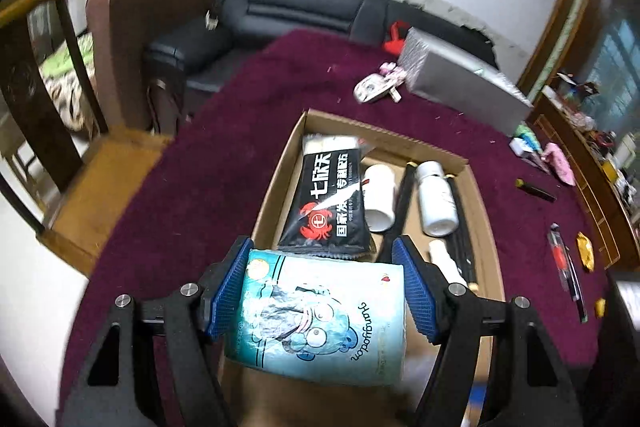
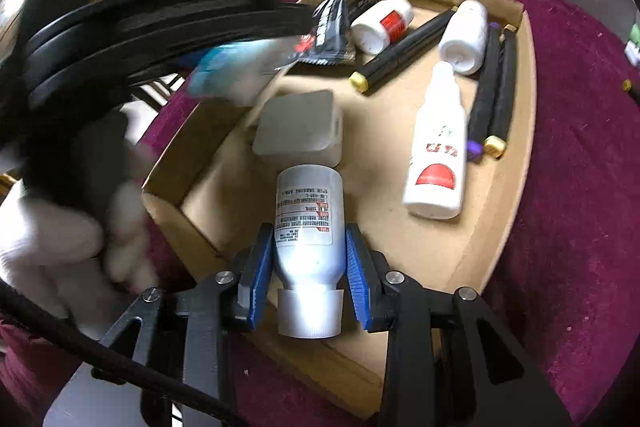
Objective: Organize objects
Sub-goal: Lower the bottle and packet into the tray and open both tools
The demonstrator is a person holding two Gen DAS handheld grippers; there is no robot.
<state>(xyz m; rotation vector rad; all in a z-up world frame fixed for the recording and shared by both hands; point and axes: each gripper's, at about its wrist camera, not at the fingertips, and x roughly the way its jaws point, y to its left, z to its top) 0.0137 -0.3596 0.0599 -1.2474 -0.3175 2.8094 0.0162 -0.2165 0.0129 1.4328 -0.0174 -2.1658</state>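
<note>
- A pale blue plastic packet printed with a cartoon figure (image 1: 320,311) sits between the blue ribbed pads of the left gripper (image 1: 322,291). The left pad presses its edge; the right pad looks close to or just touching the other edge, so the claw seems to pinch it only lightly.
- The packet hangs over the near end of a shallow brown cardboard box (image 1: 478,195) that rests on a dark red tablecloth (image 1: 192,163).
- Just beyond it in the box lies a black snack bag with a red crab logo (image 1: 326,203), then a small white bottle (image 1: 378,197) and a second white bottle (image 1: 436,199) lying on their sides, with black stick-shaped items beside them.
- The right gripper (image 2: 306,267) pinches a white plastic bottle with a printed label (image 2: 308,223) near its neck, cap toward the camera, low over the near part of the box floor.
- A grey-white square case (image 2: 298,129) lies touching or just beyond that bottle's base; a tall white bottle with a red mark (image 2: 438,155) lies to the right.
- To do this well, I judge each item should be lowered onto bare cardboard, not onto its neighbours: the packet flat beside the crab bag, the bottle parallel to the others.
- Open each claw only once the item rests on the floor, since a round bottle can roll.
- Both tools work close together; the left one appears blurred in the right view, so keep them from colliding.
</note>
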